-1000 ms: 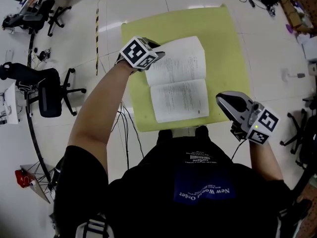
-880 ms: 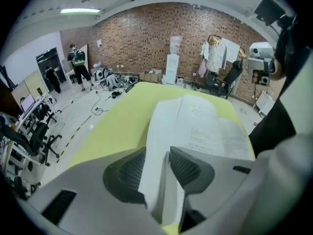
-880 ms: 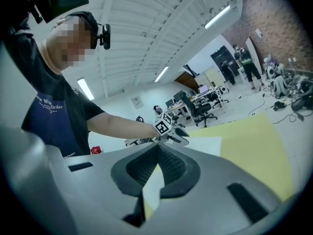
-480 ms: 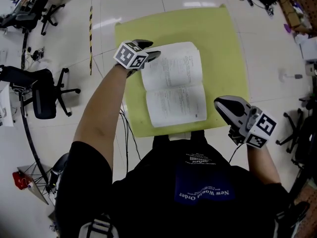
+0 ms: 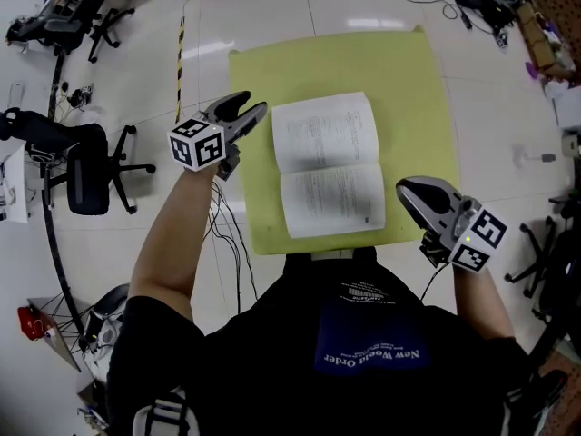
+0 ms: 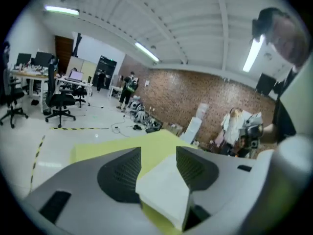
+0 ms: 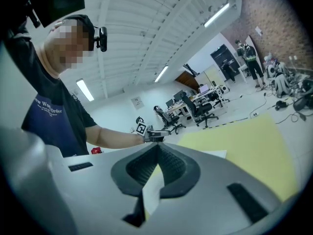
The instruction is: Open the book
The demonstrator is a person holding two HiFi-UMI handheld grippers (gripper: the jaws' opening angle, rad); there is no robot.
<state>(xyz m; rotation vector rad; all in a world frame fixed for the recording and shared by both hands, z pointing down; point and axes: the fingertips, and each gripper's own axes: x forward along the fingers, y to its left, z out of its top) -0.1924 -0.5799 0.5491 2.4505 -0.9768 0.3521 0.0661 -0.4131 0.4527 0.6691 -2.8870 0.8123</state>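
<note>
Book point(image 5: 329, 163) lies on the table point(image 5: 418, 89), between left claw point(image 5: 254, 104) and right claw point(image 5: 402, 189)

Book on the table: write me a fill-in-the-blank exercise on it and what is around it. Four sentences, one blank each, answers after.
1. The book lies ____, its printed pages facing up.
2. It rests on a yellow ____.
3. The right claw is off the book, its jaws ____ with nothing held.
4. A black office chair stands on the floor at the person's ____ side.

Missing words: open; table; shut; left.
</note>
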